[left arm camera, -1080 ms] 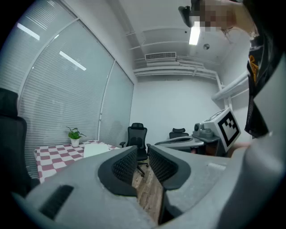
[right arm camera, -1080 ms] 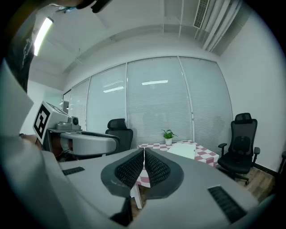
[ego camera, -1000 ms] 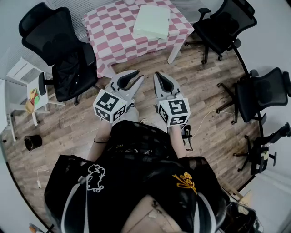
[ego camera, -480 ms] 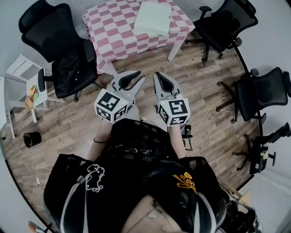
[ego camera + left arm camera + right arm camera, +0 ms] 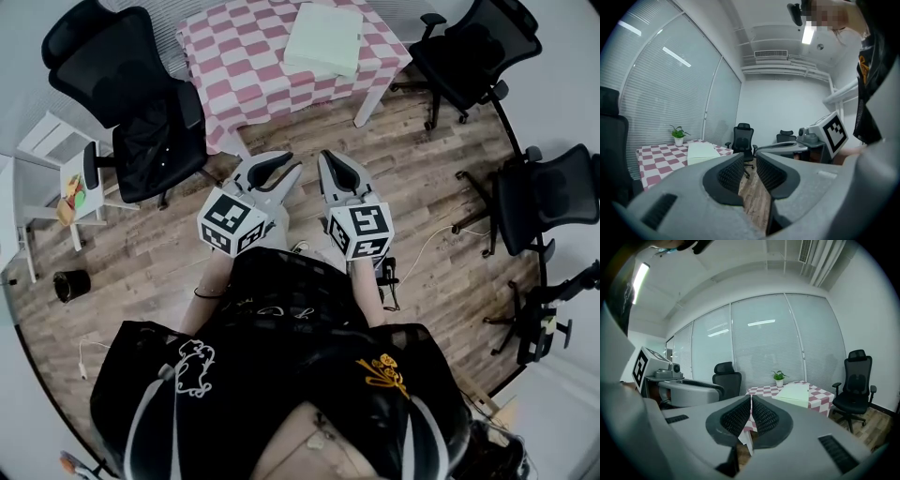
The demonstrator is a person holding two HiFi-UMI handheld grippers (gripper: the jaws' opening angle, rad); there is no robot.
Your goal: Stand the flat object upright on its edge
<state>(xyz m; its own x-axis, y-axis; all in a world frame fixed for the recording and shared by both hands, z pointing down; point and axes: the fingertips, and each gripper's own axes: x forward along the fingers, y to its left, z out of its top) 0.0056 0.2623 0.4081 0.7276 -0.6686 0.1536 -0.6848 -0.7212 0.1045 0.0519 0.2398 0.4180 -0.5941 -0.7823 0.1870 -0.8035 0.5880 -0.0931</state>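
Found the pale flat box (image 5: 325, 37) lying on its broad face on the checkered table (image 5: 246, 66), toward the table's right end in the head view, not on edge and touched by nothing. Noted a small potted plant (image 5: 678, 133) standing on the same table, behind the box on the window side. Saw the left gripper (image 5: 278, 164) held well short of the table's near edge, over the wooden floor (image 5: 441, 178), closed down to a thin slit with nothing inside. Saw the right gripper (image 5: 330, 159) just beside it, equally short of the table, pads pressed together and empty. Made out both pointing roughly toward the table, nearly level. Counted one black office chair (image 5: 131, 94) close against the table's left side and a second black office chair (image 5: 469, 47) off its right corner.
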